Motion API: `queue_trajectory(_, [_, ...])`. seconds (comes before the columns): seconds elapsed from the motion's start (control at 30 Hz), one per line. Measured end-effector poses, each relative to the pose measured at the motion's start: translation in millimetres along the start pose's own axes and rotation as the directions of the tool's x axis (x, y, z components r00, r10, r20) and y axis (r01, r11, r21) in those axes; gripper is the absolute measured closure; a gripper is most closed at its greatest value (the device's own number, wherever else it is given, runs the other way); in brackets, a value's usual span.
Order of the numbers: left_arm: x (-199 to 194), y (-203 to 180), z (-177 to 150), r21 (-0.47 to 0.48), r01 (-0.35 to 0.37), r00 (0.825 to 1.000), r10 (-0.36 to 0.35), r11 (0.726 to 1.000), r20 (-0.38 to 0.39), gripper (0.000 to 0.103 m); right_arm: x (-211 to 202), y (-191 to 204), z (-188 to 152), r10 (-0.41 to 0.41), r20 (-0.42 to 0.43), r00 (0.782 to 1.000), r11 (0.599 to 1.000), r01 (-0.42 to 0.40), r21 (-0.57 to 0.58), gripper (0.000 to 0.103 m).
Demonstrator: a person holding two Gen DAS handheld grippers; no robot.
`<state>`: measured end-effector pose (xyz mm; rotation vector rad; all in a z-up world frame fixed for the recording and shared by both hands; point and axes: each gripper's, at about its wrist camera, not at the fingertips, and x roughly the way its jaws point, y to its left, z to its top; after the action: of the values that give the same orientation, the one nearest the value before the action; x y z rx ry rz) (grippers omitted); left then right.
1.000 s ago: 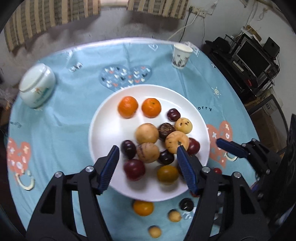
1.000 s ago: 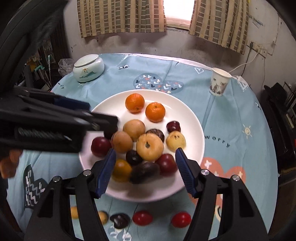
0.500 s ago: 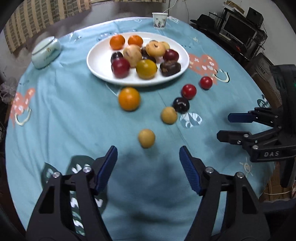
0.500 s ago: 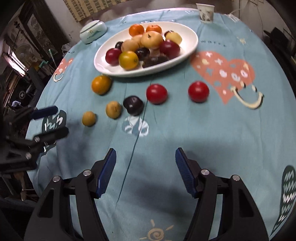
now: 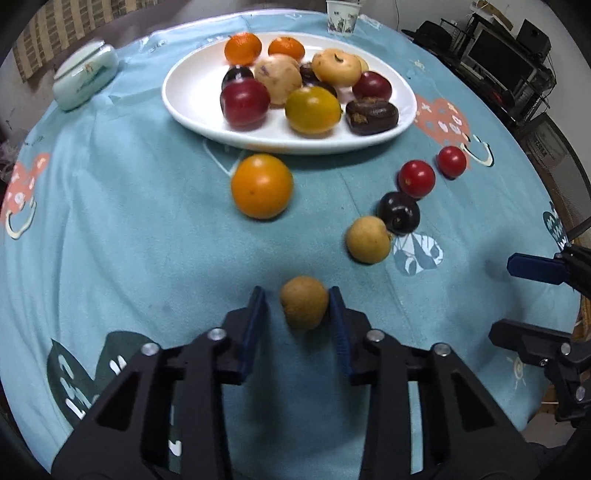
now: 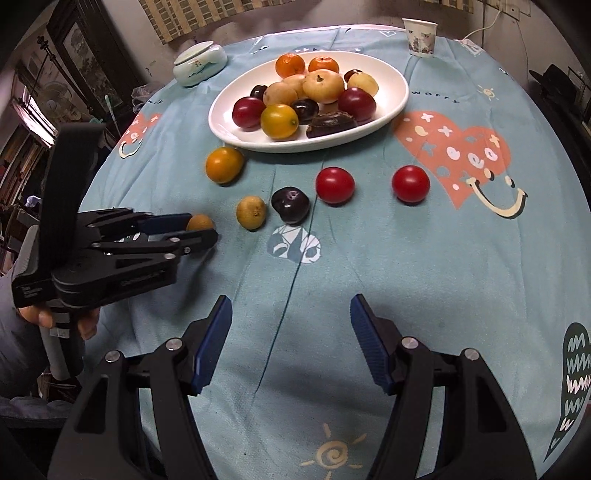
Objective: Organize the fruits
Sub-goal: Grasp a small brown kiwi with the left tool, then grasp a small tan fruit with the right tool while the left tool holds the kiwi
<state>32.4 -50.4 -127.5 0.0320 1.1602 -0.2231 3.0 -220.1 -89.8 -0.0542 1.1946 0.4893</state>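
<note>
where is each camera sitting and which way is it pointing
Left wrist: rides on the left gripper, looking along its blue fingers, which bracket a small tan round fruit, toward the white oval plate.
Right wrist: rides on the open right gripper, facing the plate over the blue tablecloth; the left gripper and the holding hand show.
Shared: plate, loose fruits, white paper cup.

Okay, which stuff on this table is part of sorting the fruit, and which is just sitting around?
Job:
white plate of fruit
loose tan fruit between left gripper jaws
orange fruit
two red fruits
dark plum

Bystanders:
paper cup
lidded ceramic jar
</note>
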Motion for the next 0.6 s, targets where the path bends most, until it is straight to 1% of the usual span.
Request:
queue_trajectory(0.03, [-0.7, 1.7, 0.3, -0.012, 0.013, 1.000, -0.013, 1.000, -0.005, 0.077, 1.7, 2.9, 1.1, -0.007, -0.004, 1.000, 1.000, 0.007, -0.012, 0.036])
queue_trajectory(0.1, [-5.8, 8.7, -0.1, -0.036, 0.009, 1.000, -0.009, 0.999, -0.005, 0.077, 5.7, 9.3, 4.4, -0.007, 0.000, 1.000, 0.999, 0.007, -0.031, 0.038])
queue_trajectory(0.13, [-9.9, 11.1, -0.5, -0.036, 0.010, 1.000, -0.010, 0.999, 0.002, 0.077, 8.6, 12.4, 6.9, 0.006, -0.002, 1.000, 0.999, -0.006, -0.036, 0.040])
queue_trajectory(0.2, [-21.0, 16.7, -3.2, -0.042, 0.007, 1.000, -0.007, 0.999, 0.017, 0.077, 15.5, 19.6, 12.9, 0.031, 0.003, 1.000, 0.999, -0.031, -0.040, 0.042])
queue_trajectory(0.23, [-29.2, 20.8, -5.5, -0.049, 0.010, 0.999, -0.009, 0.999, 0.031, 0.077, 19.5, 22.5, 16.1, 0.043, 0.002, 0.999, 0.998, -0.043, -0.038, 0.045])
queue_trajectory(0.3, [-40.0, 26.6, -7.8, -0.068, 0.014, 0.999, -0.010, 0.998, 0.049, 0.077, 30.3, 27.4, 24.2, 0.061, -0.004, 0.998, 0.998, -0.061, -0.026, 0.047])
queue_trajectory(0.37, [-48.7, 33.1, -11.2, -0.085, 0.023, 0.998, -0.018, 0.996, 0.058, 0.077, 40.4, 30.3, 32.3, 0.074, -0.019, 0.997, 0.997, -0.074, -0.014, 0.052])
queue_trajectory(0.5, [-55.7, 38.5, -17.1, -0.103, 0.033, 0.998, -0.027, 0.994, 0.060, 0.077, 50.0, 38.2, 42.2, 0.059, -0.031, 0.998, 0.998, -0.060, -0.023, 0.053])
queue_trajectory(0.6, [-56.7, 41.6, -19.1, -0.108, 0.042, 0.998, -0.036, 0.993, 0.058, 0.077, 55.2, 40.1, 46.7, 0.082, -0.043, 0.996, 0.996, -0.083, -0.026, 0.054])
